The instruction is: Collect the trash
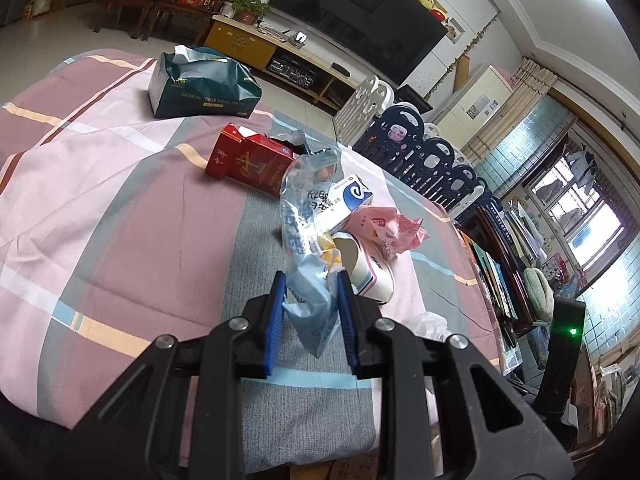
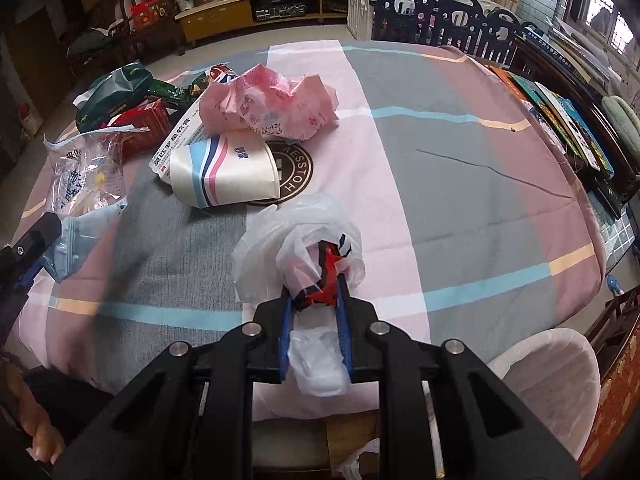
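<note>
My left gripper (image 1: pixel 311 280) is shut on a clear and pale blue plastic wrapper (image 1: pixel 306 240), which stands up between the blue pads; the same wrapper (image 2: pixel 82 184) shows at the left of the right wrist view. My right gripper (image 2: pixel 314 292) is shut on a white plastic bag (image 2: pixel 300 240) with red and black print, its bulk resting on the tablecloth. Beyond lie a tipped paper cup (image 2: pixel 224 176), a crumpled pink wrapper (image 2: pixel 272 104), a red carton (image 1: pixel 256 160) and a white and blue box (image 1: pixel 352 196).
A dark green tissue pack (image 1: pixel 204 84) sits at the far side of the checked tablecloth (image 1: pixel 120 200). A white bin (image 2: pixel 548 384) stands below the table edge at the right. A person's hand (image 2: pixel 36 428) shows at lower left. Books and a playpen fence line the far right.
</note>
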A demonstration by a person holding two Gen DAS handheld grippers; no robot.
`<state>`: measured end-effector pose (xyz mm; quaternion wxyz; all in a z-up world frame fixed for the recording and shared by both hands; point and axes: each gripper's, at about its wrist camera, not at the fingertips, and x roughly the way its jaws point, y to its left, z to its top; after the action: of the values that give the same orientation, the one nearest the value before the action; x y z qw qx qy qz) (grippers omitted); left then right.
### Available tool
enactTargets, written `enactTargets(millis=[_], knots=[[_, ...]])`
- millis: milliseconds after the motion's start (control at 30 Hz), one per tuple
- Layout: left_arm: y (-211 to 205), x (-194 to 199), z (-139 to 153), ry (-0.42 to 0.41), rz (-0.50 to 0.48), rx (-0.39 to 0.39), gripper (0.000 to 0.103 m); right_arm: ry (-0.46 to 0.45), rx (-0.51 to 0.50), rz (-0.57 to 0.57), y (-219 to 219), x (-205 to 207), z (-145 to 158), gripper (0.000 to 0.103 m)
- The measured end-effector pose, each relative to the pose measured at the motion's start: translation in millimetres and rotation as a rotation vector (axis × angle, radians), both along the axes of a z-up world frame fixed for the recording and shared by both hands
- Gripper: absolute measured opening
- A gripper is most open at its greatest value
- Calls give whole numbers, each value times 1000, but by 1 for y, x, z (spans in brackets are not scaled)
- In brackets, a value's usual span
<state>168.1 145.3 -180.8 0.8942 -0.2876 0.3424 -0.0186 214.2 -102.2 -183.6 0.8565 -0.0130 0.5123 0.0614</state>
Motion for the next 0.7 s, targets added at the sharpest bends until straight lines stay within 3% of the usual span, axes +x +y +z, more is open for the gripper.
enactTargets(millis=[200,700], knots=[[1,-1,0,-11,-5,-14,26,-32,6,40,10,-6,7,20],[-1,2,-3,12,-5,-4,26,-8,11,32,11,-8,-3,20]])
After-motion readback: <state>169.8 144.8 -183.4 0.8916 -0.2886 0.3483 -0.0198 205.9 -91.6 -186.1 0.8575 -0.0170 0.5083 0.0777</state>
